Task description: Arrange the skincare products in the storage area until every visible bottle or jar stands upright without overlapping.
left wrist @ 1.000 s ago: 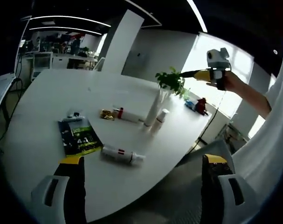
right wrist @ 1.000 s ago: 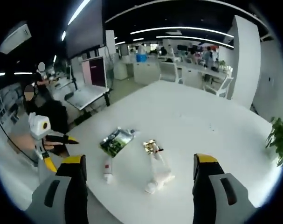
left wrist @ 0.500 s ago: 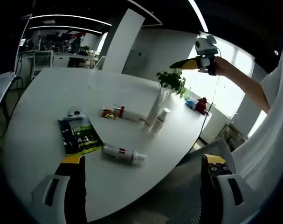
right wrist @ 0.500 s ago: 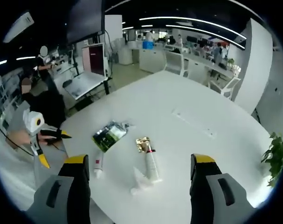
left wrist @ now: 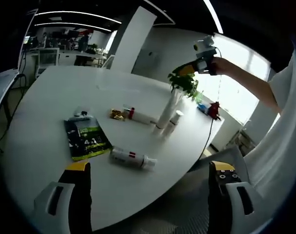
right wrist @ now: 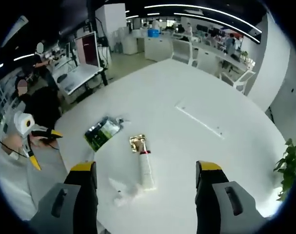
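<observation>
The counter [left wrist: 45,97] is plain white. On it lies a dark sachet [left wrist: 86,139] printed in green with white lettering. Beside it a white tube [left wrist: 132,158] carries a small red mark. Farther off, a white bottle [left wrist: 143,116] has a red collar, touching a gold crumpled wrapper [left wrist: 117,114]. A tall white tube [left wrist: 166,111] and a shorter white bottle [left wrist: 173,122] stand before a green plant [left wrist: 183,84]. Both tools, left tool [left wrist: 148,183] and right tool [right wrist: 144,187], have grey jaws with yellow tips.
</observation>
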The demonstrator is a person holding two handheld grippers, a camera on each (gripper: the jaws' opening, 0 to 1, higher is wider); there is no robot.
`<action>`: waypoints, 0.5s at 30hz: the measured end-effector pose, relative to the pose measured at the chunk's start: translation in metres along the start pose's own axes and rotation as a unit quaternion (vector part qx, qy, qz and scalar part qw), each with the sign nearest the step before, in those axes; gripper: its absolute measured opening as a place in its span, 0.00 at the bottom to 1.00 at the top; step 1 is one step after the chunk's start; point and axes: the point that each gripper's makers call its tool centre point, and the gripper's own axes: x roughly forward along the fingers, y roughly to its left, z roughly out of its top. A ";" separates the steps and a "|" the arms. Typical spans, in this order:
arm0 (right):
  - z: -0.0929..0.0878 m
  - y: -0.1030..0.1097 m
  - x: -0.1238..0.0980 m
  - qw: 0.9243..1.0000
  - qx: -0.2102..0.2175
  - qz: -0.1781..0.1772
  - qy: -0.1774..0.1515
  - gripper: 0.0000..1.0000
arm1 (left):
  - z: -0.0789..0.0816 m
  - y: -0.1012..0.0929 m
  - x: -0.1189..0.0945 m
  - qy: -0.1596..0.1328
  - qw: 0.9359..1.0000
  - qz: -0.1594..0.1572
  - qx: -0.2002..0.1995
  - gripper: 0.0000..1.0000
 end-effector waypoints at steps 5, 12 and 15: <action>-0.005 -0.006 0.020 1.000 -0.005 0.013 0.023 0.79 | -0.002 0.003 0.003 0.007 1.000 0.003 -0.005 0.91; -0.021 -0.028 0.053 0.996 -0.043 0.021 0.080 0.75 | -0.004 0.008 0.007 0.012 1.000 0.005 -0.016 0.91; -0.026 -0.030 0.064 0.994 -0.047 0.029 0.094 0.74 | -0.005 0.008 0.010 0.017 1.000 0.006 -0.020 0.90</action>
